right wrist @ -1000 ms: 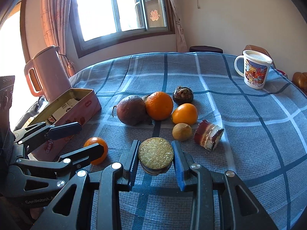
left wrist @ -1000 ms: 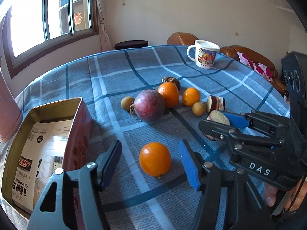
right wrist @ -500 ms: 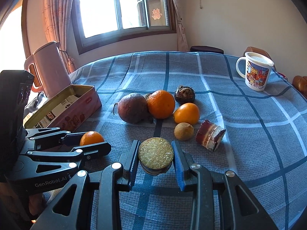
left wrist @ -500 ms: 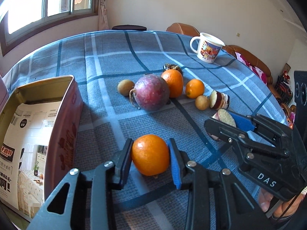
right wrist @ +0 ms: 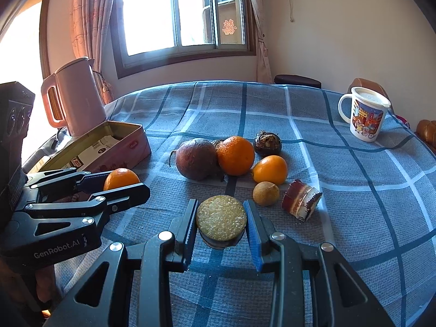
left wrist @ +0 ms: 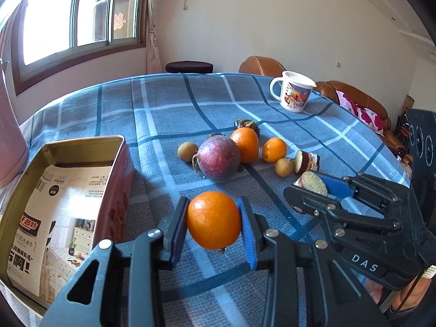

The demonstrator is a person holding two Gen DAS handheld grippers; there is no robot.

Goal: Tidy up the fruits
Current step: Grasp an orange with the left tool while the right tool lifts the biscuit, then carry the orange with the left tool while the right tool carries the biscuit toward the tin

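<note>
A sunlit room's table [right wrist: 272,103], spread with a blue plaid cloth, carries a scatter of fruit before a bright window. The left gripper [left wrist: 214,224] clamps a small orange [left wrist: 213,220] between its blue pads, just beside an open tin box [left wrist: 68,179] lined with printed paper. The right gripper [right wrist: 220,224] grips a round cut slice with a grainy yellow face [right wrist: 221,216]. Beyond them lie a dark red round fruit [right wrist: 196,159], a large orange [right wrist: 236,155], a smaller orange [right wrist: 270,169], a small brown fruit [right wrist: 266,193] and a cut wedge [right wrist: 301,203]. A cartoon mug [right wrist: 365,114] stands well apart; a pink kettle [right wrist: 77,95] stands behind the tin.
</note>
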